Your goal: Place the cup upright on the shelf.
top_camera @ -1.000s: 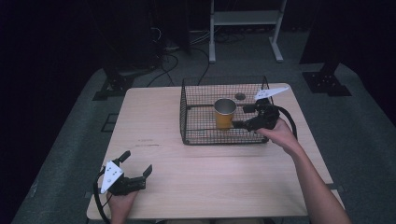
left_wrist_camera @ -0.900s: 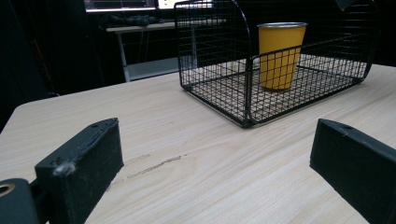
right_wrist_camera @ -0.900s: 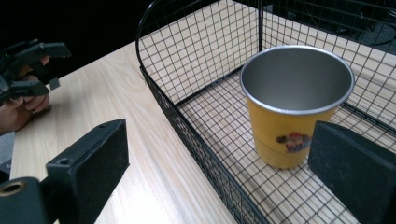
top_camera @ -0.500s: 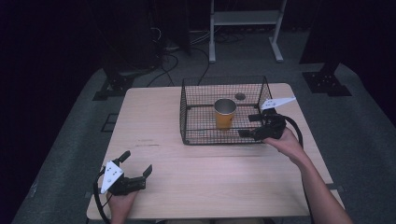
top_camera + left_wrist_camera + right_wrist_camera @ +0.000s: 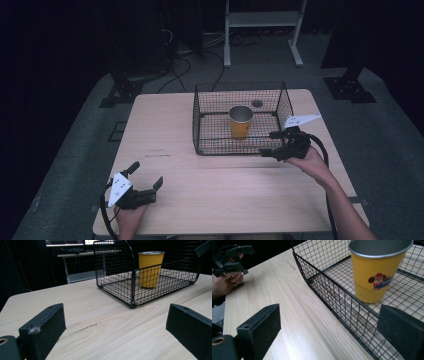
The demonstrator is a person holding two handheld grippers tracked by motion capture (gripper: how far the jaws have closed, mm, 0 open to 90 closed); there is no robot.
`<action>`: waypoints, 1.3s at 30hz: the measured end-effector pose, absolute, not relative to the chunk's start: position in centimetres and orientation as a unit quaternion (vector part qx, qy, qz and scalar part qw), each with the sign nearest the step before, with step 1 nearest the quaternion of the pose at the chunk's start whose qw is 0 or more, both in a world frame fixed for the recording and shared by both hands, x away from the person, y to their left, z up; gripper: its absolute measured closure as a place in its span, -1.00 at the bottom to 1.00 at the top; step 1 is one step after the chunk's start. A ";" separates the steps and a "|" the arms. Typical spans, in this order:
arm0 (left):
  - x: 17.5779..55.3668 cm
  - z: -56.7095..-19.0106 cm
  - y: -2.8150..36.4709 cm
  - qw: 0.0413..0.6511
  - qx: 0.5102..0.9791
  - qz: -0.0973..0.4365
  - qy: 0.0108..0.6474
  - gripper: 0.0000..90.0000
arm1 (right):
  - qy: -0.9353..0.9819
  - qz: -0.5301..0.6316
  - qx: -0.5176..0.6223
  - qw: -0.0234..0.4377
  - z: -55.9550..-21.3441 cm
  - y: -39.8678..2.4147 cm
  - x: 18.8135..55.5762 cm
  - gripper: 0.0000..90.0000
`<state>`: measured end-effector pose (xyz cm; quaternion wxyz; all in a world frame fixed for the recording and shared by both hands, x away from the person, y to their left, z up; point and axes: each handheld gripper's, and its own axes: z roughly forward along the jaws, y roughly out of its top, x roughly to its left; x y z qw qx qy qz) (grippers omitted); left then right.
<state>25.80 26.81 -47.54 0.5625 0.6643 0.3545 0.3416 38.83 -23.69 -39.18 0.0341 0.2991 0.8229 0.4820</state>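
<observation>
A yellow cup (image 5: pixel 240 121) stands upright inside the wire basket (image 5: pixel 200 127) on the tabletop (image 5: pixel 225 185). The right claw (image 5: pixel 272 144) hovers released just outside the basket's near-right corner; the left claw (image 5: pixel 146 176), released, sits well apart.

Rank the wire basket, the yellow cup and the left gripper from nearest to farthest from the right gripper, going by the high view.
1. Wire basket: its front right corner sits just beside the right gripper.
2. Yellow cup: upright inside the basket, a little farther in.
3. Left gripper: far off at the table's near left corner.
</observation>
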 end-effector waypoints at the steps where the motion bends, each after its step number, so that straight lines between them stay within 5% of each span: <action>1: 25.8 -47.5 26.8 0.562 0.664 0.342 0.354 -0.96 | 0.822 0.482 0.300 0.035 -39.3 -23.8 38.7 -0.90; 39: 25.8 -47.6 26.8 0.560 0.665 0.343 0.355 -0.96 | 0.802 0.494 0.335 0.021 -44.0 -27.8 34.1 -0.90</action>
